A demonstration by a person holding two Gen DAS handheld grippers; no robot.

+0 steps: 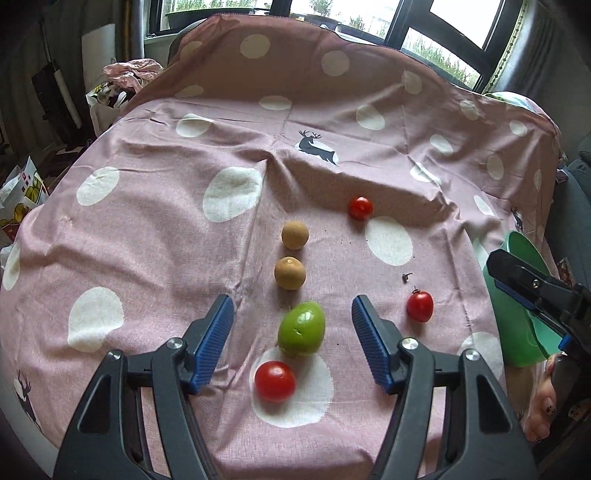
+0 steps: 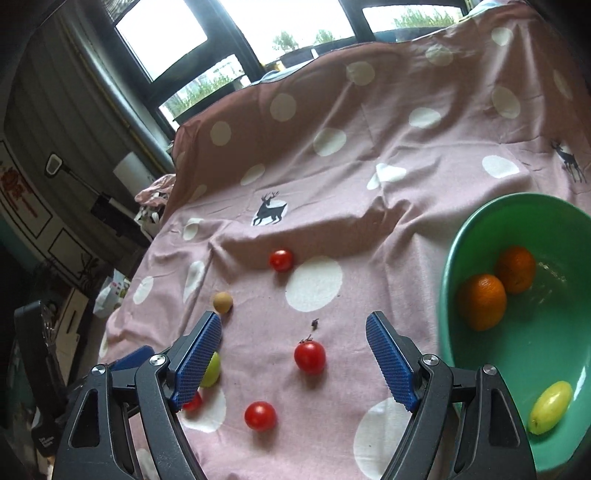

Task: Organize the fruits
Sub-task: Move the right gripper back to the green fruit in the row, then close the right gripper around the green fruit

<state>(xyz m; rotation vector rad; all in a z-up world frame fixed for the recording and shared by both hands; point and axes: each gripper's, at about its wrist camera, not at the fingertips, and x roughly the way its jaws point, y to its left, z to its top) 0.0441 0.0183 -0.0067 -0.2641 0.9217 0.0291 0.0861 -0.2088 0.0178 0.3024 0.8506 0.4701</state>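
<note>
The left hand-held gripper [image 1: 293,332] is hovering with its blue pads spread wide and gripping nothing; in the left wrist view a green fruit [image 1: 302,329] is lying on the cloth between them, touching neither pad. Just below it in the frame, a red tomato [image 1: 275,381] is sitting on a white dot. Above the green fruit, 2 tan round fruits [image 1: 290,273] are lining up one behind the other, and further up, right of them, another red tomato [image 1: 361,208] is resting near a fold. At the right of the frame a stemmed red tomato [image 1: 420,305] is lying outside the right pad.

The right hand-held gripper [image 2: 295,343] is also standing wide and empty. In the right wrist view that stemmed tomato [image 2: 310,356] is sitting between its pads without contact, and a further red tomato [image 2: 260,416] is lying lower in the frame. A small dark bit of stem [image 2: 315,324] is lying just above the stemmed tomato.

At the right edge, a green bowl [image 2: 448,273] is resting on the pink dotted cloth [image 2: 369,184] covering the table; it is holding 2 oranges [image 2: 482,301], touching each other, and 1 yellow-green fruit [image 2: 550,406] lower down, apart from them. Windows [image 2: 162,33] are filling the upper left of the frame.
</note>
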